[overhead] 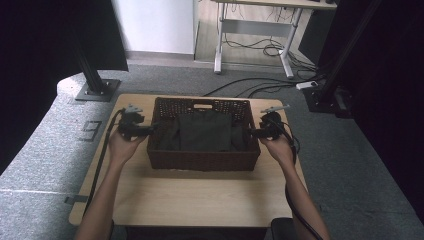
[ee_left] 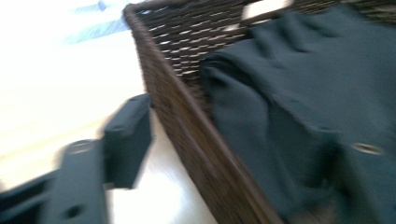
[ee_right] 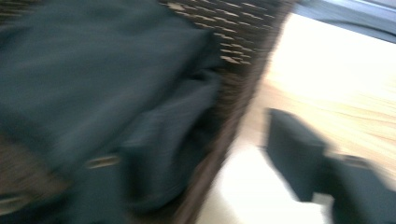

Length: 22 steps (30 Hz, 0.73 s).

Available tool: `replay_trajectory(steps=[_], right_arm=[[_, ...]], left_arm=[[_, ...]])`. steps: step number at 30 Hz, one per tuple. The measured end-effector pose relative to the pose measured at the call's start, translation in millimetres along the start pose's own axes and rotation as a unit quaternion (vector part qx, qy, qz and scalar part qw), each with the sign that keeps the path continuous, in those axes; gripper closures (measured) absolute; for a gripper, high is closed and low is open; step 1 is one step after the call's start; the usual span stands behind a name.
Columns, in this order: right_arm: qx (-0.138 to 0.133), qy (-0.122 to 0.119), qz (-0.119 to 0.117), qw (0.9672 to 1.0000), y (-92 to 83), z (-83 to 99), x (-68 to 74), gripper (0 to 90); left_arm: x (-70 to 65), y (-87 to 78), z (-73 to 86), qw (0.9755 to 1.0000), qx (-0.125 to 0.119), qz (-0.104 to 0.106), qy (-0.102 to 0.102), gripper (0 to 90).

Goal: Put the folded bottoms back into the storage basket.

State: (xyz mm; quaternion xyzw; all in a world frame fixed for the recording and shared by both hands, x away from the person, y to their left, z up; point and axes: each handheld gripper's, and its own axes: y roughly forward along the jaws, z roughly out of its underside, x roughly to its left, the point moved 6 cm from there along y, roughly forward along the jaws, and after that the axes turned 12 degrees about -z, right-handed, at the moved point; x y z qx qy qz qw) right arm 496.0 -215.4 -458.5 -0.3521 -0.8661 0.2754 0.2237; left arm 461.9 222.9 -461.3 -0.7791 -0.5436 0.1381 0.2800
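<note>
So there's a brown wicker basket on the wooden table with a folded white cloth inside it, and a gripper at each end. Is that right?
Not quite: the cloth folded in the wicker basket is dark, near black, not white, as the high view shows. The rest holds: the basket sits on the wooden table, with the left gripper and right gripper at its ends.

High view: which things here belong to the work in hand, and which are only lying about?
Part of the work:
- dark wicker basket
- dark folded cloth inside it
- left gripper and right gripper, one at each end of the basket

Lying about:
- cables on the floor
- white desk frame behind
</note>
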Motion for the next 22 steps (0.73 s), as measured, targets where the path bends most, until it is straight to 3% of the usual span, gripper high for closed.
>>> replay_trajectory(steps=[1,3,4,5,6,8,10,13,14,15,17,22], right_arm=[[-0.029,-0.017,-0.01,0.9994,-17.8,14.6,15.3,11.9],[-0.039,-0.02,-0.014,0.9989,-25.0,25.4,22.6,11.4],[-0.057,-0.021,-0.024,0.9979,-31.4,52.7,34.3,9.7],[-0.057,-0.021,-0.024,0.9979,-31.4,52.7,34.3,9.7],[-0.056,-0.018,-0.031,0.9978,-29.2,68.7,38.4,9.0],[-0.043,-0.006,-0.036,0.9984,-16.7,102.2,41.3,8.5],[-0.021,0.001,-0.039,0.999,2.3,131.7,40.1,8.3],[0.047,-0.021,-0.006,0.9986,24.5,160.7,33.8,7.8],[0.049,-0.024,-0.005,0.9985,29.4,164.4,32.1,4.6],[0.027,-0.024,0.0,0.9993,34.2,165.9,30.6,0.0],[0.032,-0.023,0.004,0.9992,36.1,165.2,30.4,0.0],[0.031,-0.022,0.006,0.9993,36.0,165.4,30.5,0.0]], left_arm=[[-5.1,-14.1,13.1,0.9999,-0.01,0.011,0.004,14.9],[-17.8,-32.6,46.0,0.9987,-0.03,0.042,-0.001,14.5],[-23.9,-35.3,64.4,0.998,-0.027,0.058,-0.002,11.0],[-28.3,-33.8,82.3,0.9977,-0.022,0.064,-0.001,11.0],[-31.5,-28.9,99.2,0.9978,-0.011,0.066,0.003,8.7],[-33.3,-16.4,124.8,0.9983,0.026,0.048,0.021,1.1],[-33.4,-7.1,135.5,0.9973,0.06,0.023,0.035,0.0],[-35.2,5.4,147.4,0.9948,0.081,0.002,0.062,0.0],[-35.8,9.6,151.7,0.9933,0.09,-0.004,0.073,0.0],[-35.7,10.5,151.8,0.9936,0.092,0.006,0.066,0.3],[-34.7,11.2,152.4,0.9932,0.1,0.016,0.057,0.0],[-34.9,11.0,152.6,0.9931,0.1,0.016,0.058,0.0]])
